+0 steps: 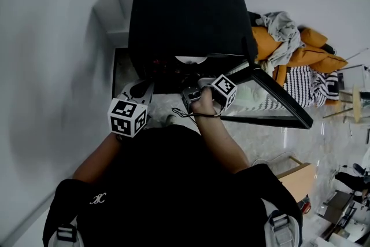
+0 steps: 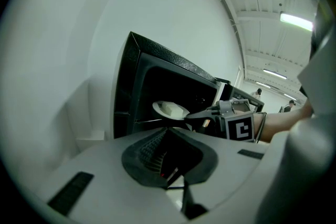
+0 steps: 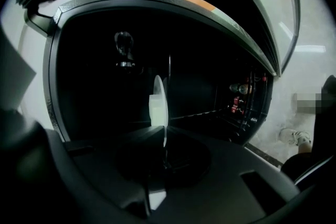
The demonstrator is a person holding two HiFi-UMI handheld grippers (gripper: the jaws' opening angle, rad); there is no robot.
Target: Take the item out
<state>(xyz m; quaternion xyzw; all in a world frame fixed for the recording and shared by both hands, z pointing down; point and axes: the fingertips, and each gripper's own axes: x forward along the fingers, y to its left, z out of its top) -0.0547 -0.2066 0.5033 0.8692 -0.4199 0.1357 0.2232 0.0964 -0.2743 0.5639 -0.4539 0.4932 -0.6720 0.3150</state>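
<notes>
With the oven (image 1: 185, 8) door open, the right tool (image 3: 160, 150) grips the plate (image 3: 159, 102) at 12 o'clock in the oven mouth; full withdrawal remains, and the left tool (image 2: 170, 165) is clenched empty.

Pale, glossy stone floor (image 1: 272, 139) beneath me. A black oven (image 1: 185, 14) stands on it (glass door (image 1: 272, 102) open), orange cushions (image 1: 306, 52) and striped cloth (image 1: 303, 87) heaped beside, my white shoe (image 3: 293, 137) nearby.

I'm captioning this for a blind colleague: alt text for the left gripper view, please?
The right gripper grips a white plate, with a pale block on it, by its rim at the open front of a black oven. In the foreground the left gripper has its jaws together, holding nothing.
</notes>
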